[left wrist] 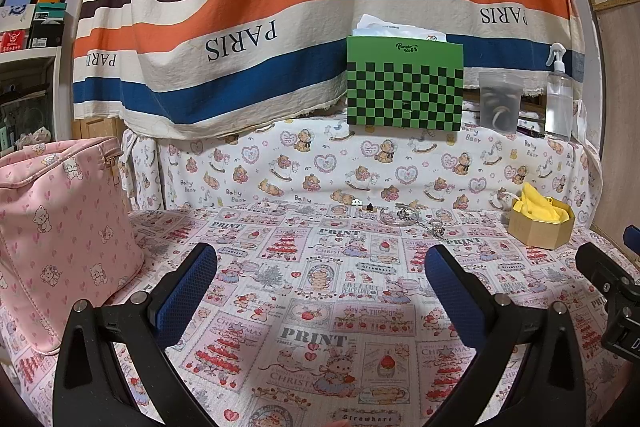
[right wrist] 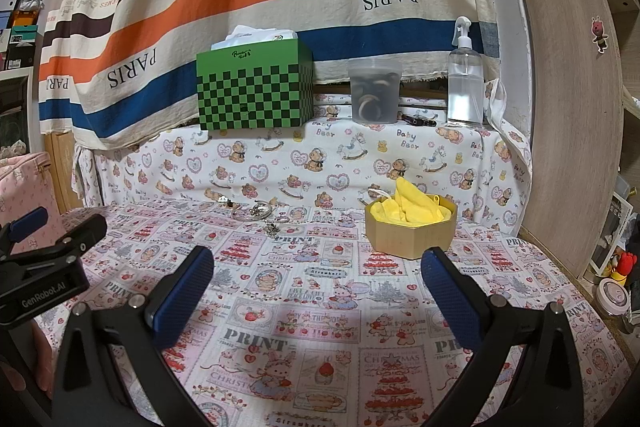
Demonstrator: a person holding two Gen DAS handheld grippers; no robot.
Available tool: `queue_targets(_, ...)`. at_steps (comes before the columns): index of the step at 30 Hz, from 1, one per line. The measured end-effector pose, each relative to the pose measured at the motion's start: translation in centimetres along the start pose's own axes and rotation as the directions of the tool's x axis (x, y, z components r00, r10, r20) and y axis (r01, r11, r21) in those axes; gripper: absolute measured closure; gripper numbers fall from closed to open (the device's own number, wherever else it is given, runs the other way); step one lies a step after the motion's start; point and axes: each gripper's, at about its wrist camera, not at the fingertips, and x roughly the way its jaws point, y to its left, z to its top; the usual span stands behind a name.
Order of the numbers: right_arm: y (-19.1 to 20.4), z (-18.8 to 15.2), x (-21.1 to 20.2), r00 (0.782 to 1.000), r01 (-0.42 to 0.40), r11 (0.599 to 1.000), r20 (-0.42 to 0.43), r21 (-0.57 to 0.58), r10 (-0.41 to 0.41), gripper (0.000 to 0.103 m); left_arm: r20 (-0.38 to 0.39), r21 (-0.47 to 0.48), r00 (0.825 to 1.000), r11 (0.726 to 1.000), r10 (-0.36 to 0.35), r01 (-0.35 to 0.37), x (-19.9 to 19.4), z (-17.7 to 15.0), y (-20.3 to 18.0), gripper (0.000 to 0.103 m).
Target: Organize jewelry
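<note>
Small jewelry lies at the far edge of the printed tablecloth: a silver bangle (left wrist: 399, 215) (right wrist: 253, 213), a chain piece with charms (left wrist: 436, 228) (right wrist: 273, 227) and small studs (left wrist: 362, 205) (right wrist: 226, 202). A tan hexagonal box (left wrist: 541, 223) (right wrist: 410, 231) lined with yellow cloth stands to their right. My left gripper (left wrist: 320, 269) is open and empty, low over the cloth, well short of the jewelry. My right gripper (right wrist: 318, 271) is open and empty, in front of the box. Each gripper shows at the edge of the other's view.
A pink bear-print bag (left wrist: 60, 227) stands at the left. On the raised shelf behind are a green checkered box (left wrist: 405, 87) (right wrist: 254, 91), a clear tub (left wrist: 500, 101) (right wrist: 374, 91) and a spray bottle (left wrist: 559, 99) (right wrist: 465, 83). A wooden panel (right wrist: 572, 99) borders the right.
</note>
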Motion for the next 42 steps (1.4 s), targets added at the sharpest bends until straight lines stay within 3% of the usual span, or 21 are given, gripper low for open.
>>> queue_targets(20,0.0,0.0,0.0,1.0,-0.008,1.0,-0.002,0.002,0.008,0.0,-0.011,0.001,1.0,1.0,0.006,-0.006,0.1,-0.1,-0.2,0.0)
queue_targets(25,0.2,0.1,-0.1,1.0,0.006,1.0,0.01,0.003,-0.006,0.0,-0.064,0.03,0.994,0.996,-0.084,0.086,1.1,0.0,-0.8,0.0)
queue_targets(29,-0.5,0.0,0.8,0.998,-0.049,0.998,-0.025,0.034,0.05,0.0,0.006,0.061,0.99,0.988,-0.14,0.139,-0.3,-0.1,-1.5,0.0)
queue_targets(32,-1.0,-0.1,0.9,0.999,-0.006,0.999,-0.043,0.032,0.007,0.0,0.057,0.057,0.986,0.987,-0.154,0.151,-1.2,0.2,-1.6,0.0)
queue_targets(35,-1.3,0.4,0.5,0.999,0.032,0.999,-0.015,0.001,-0.032,0.0,0.03,0.098,0.986,0.982,-0.164,0.16,-1.1,0.9,-2.0,0.0)
queue_targets(39,-1.7,1.8,0.5,0.999,0.028,0.999,-0.028,-0.019,-0.029,0.0,-0.029,0.075,0.979,0.976,-0.202,0.204,-0.3,3.1,-1.9,0.0)
queue_targets(42,-1.9,3.0,1.1,0.999,0.028,0.999,-0.033,-0.025,-0.028,0.0,-0.002,0.068,0.969,0.966,-0.249,0.248,-0.2,5.1,-1.8,0.0)
